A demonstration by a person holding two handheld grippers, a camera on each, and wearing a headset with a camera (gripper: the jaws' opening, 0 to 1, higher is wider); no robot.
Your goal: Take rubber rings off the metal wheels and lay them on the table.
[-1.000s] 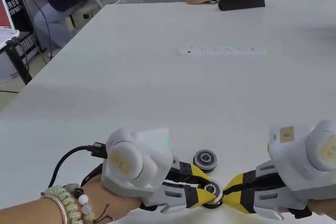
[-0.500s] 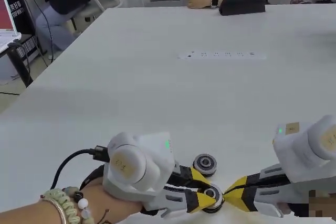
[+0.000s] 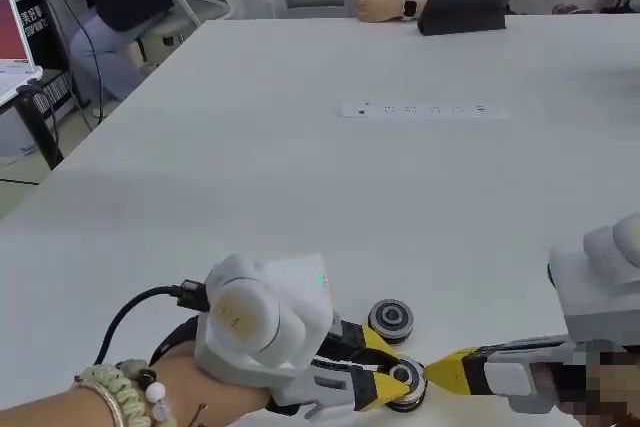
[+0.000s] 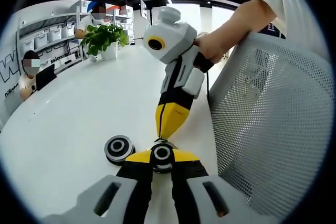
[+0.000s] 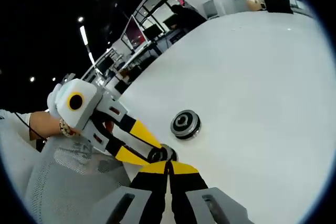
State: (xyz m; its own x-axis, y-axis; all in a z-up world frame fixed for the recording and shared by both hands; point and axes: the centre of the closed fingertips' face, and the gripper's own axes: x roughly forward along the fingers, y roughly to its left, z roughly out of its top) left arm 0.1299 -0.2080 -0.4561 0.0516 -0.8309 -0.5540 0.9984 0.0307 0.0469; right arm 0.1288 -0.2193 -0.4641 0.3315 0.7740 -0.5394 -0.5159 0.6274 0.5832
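On the broad white surface (image 3: 300,177), the yellow-tipped left tongs (image 3: 392,374) are clamping a small silver metal wheel (image 4: 161,152) that is wearing a black rubber ring. The right tongs (image 5: 167,164), tips pressed together, are touching that clamped wheel's rim from the opposite side; whether they are pinching rubber is unclear. A second matching wheel (image 3: 391,319) is lying flat just beyond the clamped wheel.

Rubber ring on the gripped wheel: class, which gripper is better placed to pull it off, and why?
Right. The left gripper clamps the wheel steady, while the right gripper, jaws together in a point, sits at the wheel's rim, likely ready to pull the ring.
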